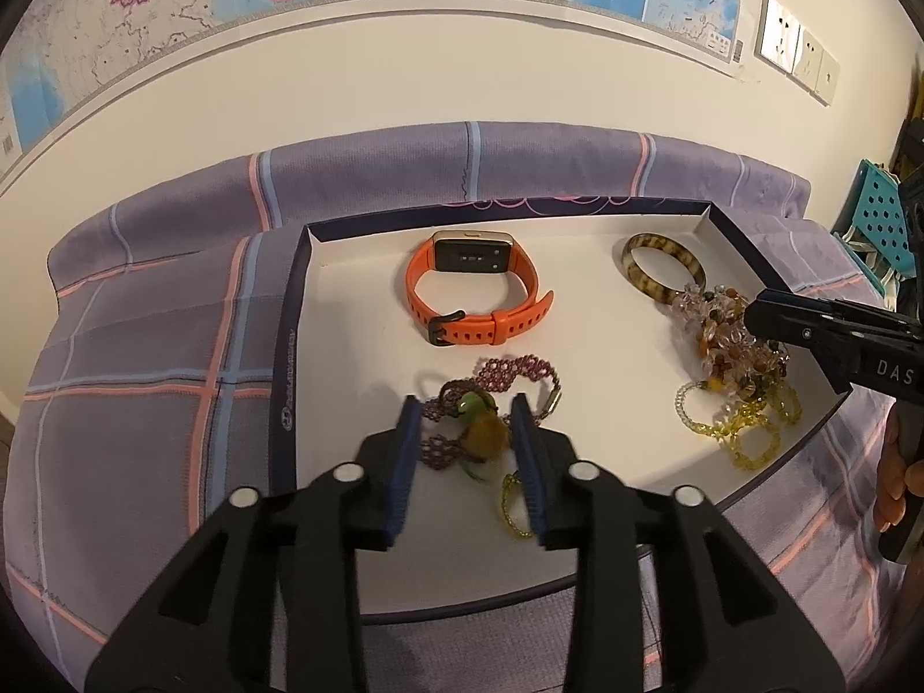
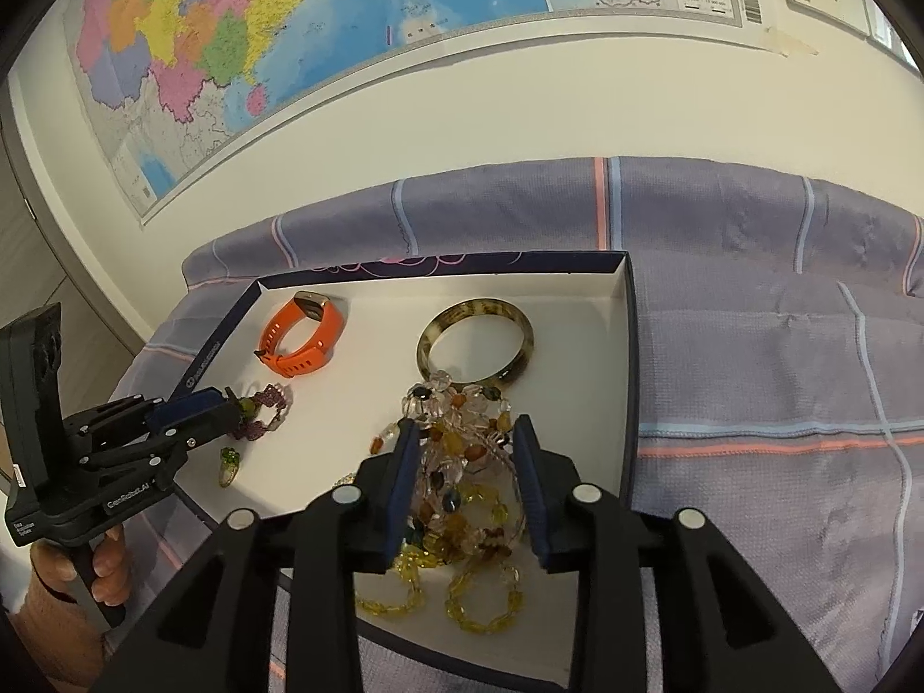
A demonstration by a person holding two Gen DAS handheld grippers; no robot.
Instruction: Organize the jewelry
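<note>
1. A shallow white tray (image 1: pixel 358 312) with dark walls is seen lying on a purple checked cloth (image 1: pixel 144 346), below a wall map (image 2: pixel 231 29).
2. The left claw (image 1: pixel 465 444) is held parted over the tray's near left part. Between its blue pads (image 1: pixel 404 462) a purple beaded bracelet (image 1: pixel 508 372) with green and amber stones is seen; whether the pads touch it cannot be told.
3. The right claw (image 2: pixel 465 479) is likewise spread apart, nothing being gripped. A heap of clear, orange and brown beads (image 2: pixel 456 433) lies between and just beyond its fingers, with yellow bead loops (image 2: pixel 479 606) trailing toward the near tray edge.
4. An orange smartwatch (image 1: pixel 473 289) is seen toward the far left of the tray, well apart from both claws.
5. A mottled brown bangle (image 2: pixel 476 341) lies at the far right, touching the far end of the bead heap.
6. A small green ring (image 2: pixel 229 462) is seen just beside the left claw in the right wrist view.
</note>
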